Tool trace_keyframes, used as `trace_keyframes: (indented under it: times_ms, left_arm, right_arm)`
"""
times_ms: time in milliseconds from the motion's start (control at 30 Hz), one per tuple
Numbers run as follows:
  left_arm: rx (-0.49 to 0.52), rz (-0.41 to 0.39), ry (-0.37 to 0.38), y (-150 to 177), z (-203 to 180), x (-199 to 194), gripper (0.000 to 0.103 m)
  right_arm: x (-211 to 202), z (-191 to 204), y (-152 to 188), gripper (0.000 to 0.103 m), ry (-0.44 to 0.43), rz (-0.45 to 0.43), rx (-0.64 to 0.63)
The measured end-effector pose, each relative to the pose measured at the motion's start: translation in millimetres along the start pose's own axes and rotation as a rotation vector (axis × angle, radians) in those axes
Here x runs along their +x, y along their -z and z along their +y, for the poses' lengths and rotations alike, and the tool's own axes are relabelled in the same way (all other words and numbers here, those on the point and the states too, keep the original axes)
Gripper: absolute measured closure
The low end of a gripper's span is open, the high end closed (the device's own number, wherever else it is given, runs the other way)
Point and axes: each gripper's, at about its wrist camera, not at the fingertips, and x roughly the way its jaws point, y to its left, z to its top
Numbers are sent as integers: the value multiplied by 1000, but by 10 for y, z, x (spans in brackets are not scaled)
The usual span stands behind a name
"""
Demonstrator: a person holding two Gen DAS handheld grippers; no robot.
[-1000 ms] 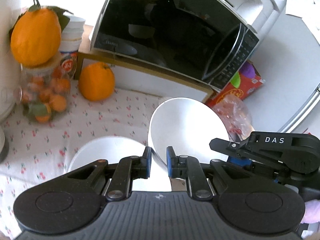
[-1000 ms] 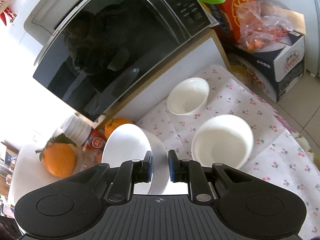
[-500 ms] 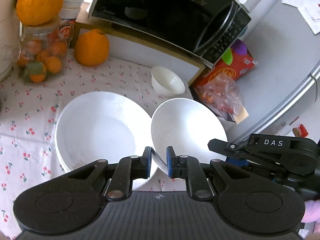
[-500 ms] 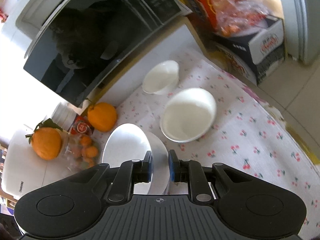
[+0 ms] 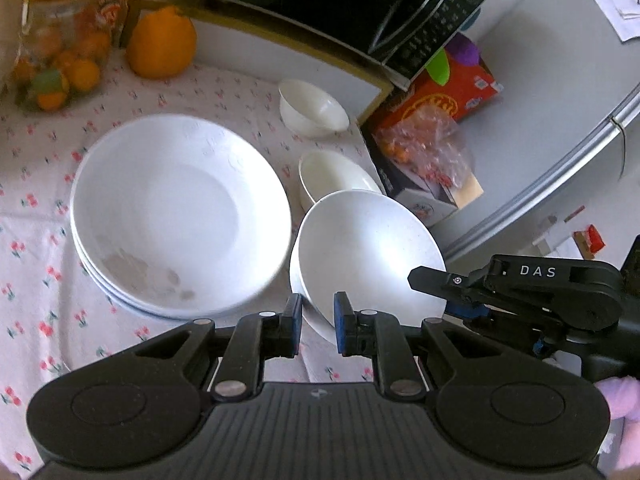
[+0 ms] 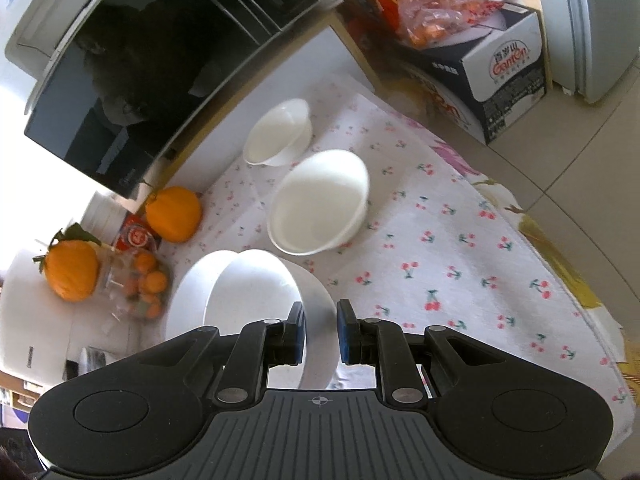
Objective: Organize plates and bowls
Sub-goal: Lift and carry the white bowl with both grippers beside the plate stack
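Observation:
A white bowl (image 5: 372, 252) hangs tilted above the cherry-print tablecloth (image 5: 36, 208), held from two sides. My left gripper (image 5: 316, 320) is shut on its near rim. My right gripper (image 5: 440, 296) is shut on its right rim. In the right wrist view the same bowl (image 6: 256, 300) sits between the right gripper's (image 6: 320, 332) jaws. A stack of white deep plates (image 5: 180, 208) rests on the cloth just left of the held bowl. Further back stand a medium white bowl (image 5: 336, 172) (image 6: 320, 200) and a small white bowl (image 5: 312, 110) (image 6: 280, 132).
A black microwave (image 5: 320, 4) on a wooden stand fills the back. An orange (image 5: 160, 44) and a jar of small oranges (image 5: 60, 64) stand at the back left. A cardboard box with bagged fruit (image 6: 480, 40) sits off the table's right edge (image 6: 560, 248).
Both grippers have come down and forward with the bowl. The plate stack and the two bowls on the cloth now show fuller and closer. Both grips stay the same.

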Motion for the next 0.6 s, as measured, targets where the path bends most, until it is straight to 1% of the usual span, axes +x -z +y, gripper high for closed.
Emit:
trace_keyframes:
  times_ms: [133,267,433,600]
  left_arm:
    - [11,38,19,78,-46,68,88]
    - [35,78,15,158,-102,168,88]
    - [30,114,15,217,-114,268,88]
    - [24,153,14,267,-96,344,88]
  right_arm:
    - [-30,-133,1,86,14,15,11]
    - [-17,-256,8,85,37,36,25]
    - [26,-380,14,85,56,67,45]
    - [82,-414,30,84,82,85,41]
